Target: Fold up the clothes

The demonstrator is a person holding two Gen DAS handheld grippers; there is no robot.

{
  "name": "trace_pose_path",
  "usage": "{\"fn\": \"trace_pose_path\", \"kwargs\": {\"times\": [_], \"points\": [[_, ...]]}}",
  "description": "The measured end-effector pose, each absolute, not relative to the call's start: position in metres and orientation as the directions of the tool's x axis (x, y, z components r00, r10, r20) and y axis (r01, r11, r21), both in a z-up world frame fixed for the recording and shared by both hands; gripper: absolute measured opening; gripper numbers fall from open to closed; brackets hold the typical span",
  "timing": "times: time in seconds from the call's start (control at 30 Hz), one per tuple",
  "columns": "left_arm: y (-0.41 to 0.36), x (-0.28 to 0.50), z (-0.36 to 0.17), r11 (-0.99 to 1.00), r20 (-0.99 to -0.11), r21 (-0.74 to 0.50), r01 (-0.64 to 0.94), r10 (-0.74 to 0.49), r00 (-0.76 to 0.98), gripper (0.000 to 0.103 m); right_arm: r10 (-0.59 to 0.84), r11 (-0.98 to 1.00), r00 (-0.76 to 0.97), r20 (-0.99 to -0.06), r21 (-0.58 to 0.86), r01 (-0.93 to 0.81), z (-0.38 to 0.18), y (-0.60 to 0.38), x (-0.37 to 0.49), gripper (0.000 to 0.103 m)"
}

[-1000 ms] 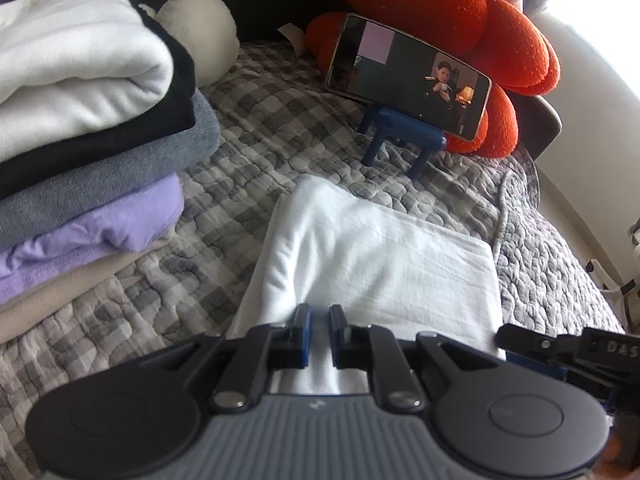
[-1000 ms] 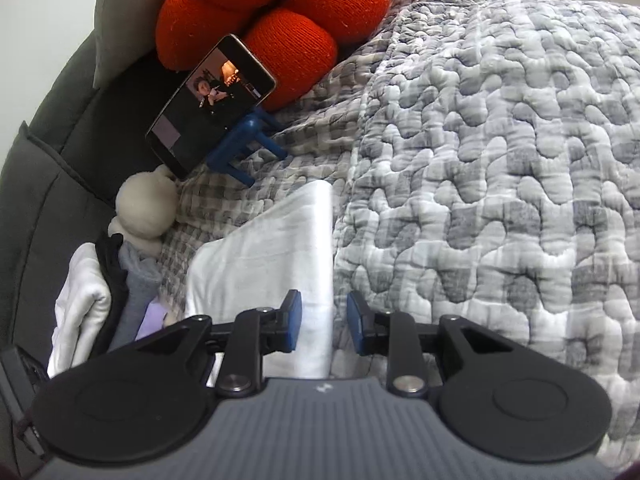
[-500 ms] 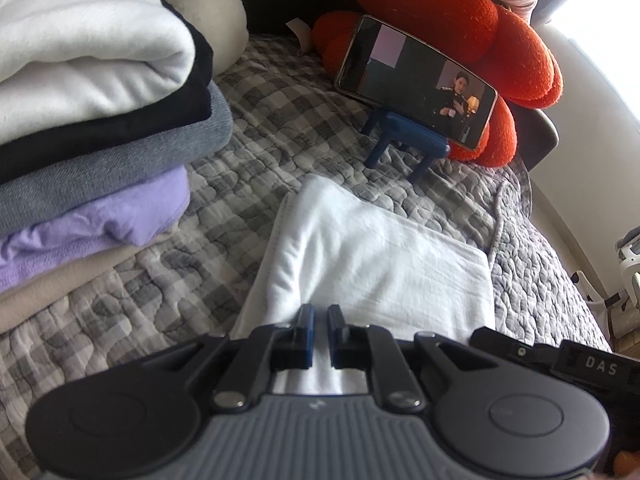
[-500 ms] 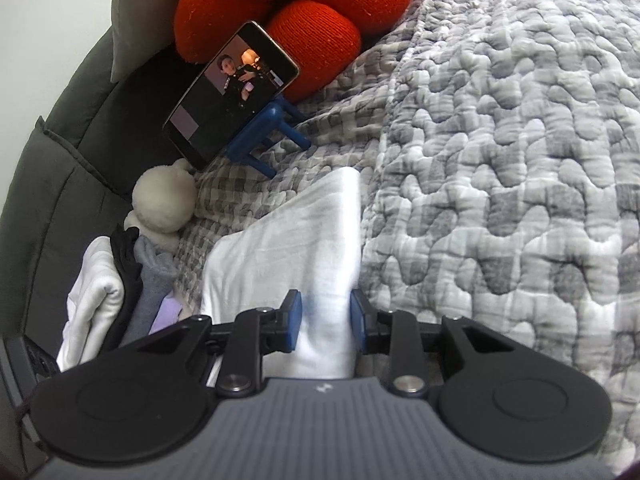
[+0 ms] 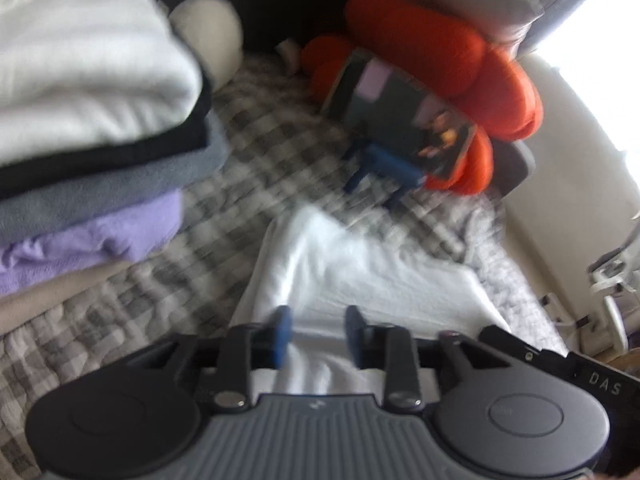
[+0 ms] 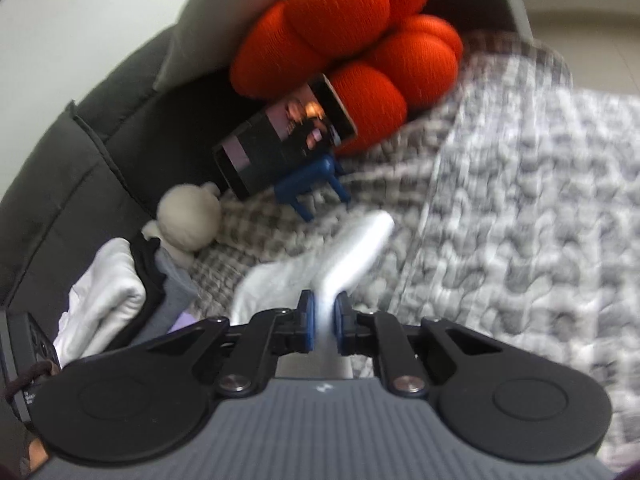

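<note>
A folded white garment [image 5: 360, 276] lies on the grey checked quilt [image 5: 132, 304]. My left gripper [image 5: 318, 326] hovers over its near edge, open, with cloth showing between the blue fingertips but not pinched. In the right wrist view, my right gripper [image 6: 325, 320] is shut on the right edge of the white garment [image 6: 352, 252], which rises off the quilt in a raised fold. Both views are motion-blurred.
A stack of folded clothes [image 5: 100, 120] in white, black, grey and purple stands at the left. A phone [image 5: 400, 120] on a blue stand [image 5: 384, 168] leans against orange cushions [image 5: 440, 52]. A cream plush toy [image 6: 188, 220] sits by the dark sofa back [image 6: 60, 168].
The left gripper has gone from shut to open over the garment's near edge. The right gripper has shut on the garment's right edge and lifted it.
</note>
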State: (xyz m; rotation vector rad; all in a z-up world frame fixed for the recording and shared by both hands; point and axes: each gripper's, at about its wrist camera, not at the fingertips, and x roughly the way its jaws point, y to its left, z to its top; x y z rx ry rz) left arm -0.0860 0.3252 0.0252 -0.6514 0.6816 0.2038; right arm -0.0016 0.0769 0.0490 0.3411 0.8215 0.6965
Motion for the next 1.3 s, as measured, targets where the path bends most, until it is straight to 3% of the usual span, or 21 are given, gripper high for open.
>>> {"fn": "trace_pose_path", "kwargs": {"times": [0.13,0.4,0.63,0.73,0.8,0.9,0.93,1.03,1.2,1.3], "points": [[0.309,-0.088,0.043,0.817,-0.591,-0.487,-0.309,-0.047,0.806,0.045,0.620,0.783,0.542,-0.568,0.491,-0.381,0.059,0.028,-0.002,0.013],[0.265,-0.072,0.049,0.859,-0.601,-0.479,-0.180,-0.172,0.781,0.045,0.478,0.871,0.646,-0.595,0.414,-0.264,0.078,-0.069,-0.002,0.013],[0.220,-0.064,0.053,0.881,-0.603,-0.464,-0.093,-0.237,0.761,0.053,0.322,0.941,0.629,-0.708,0.310,-0.133,0.058,-0.116,0.004,0.013],[0.203,-0.052,0.052,0.879,-0.616,-0.472,-0.077,-0.266,0.741,0.058,0.278,0.959,0.621,-0.733,0.252,-0.132,0.054,-0.116,0.006,0.017],[0.193,-0.042,0.050,0.873,-0.625,-0.482,-0.072,-0.285,0.726,0.060,0.266,0.963,0.623,-0.735,0.232,-0.137,0.054,-0.116,0.006,0.027],[0.178,-0.027,0.048,0.865,-0.639,-0.497,-0.065,-0.314,0.703,0.068,0.273,0.961,0.654,-0.706,0.235,-0.148,0.055,-0.111,0.006,0.047],[0.173,-0.022,0.047,0.863,-0.643,-0.502,-0.063,-0.323,0.695,0.072,0.276,0.960,0.664,-0.695,0.236,-0.151,0.056,-0.110,0.006,0.048],[0.163,-0.003,0.042,0.850,-0.670,-0.518,-0.091,-0.338,0.661,0.074,0.284,0.957,0.696,-0.660,0.241,-0.162,0.058,-0.105,0.006,0.048],[0.159,0.019,0.030,0.843,-0.694,-0.522,-0.132,-0.330,0.640,0.075,0.457,0.889,0.636,-0.622,0.296,-0.350,0.061,-0.071,0.001,0.047],[0.156,0.027,0.024,0.841,-0.699,-0.522,-0.142,-0.327,0.636,0.074,0.496,0.853,0.589,-0.638,0.234,-0.466,0.059,-0.041,-0.006,0.032]]}}
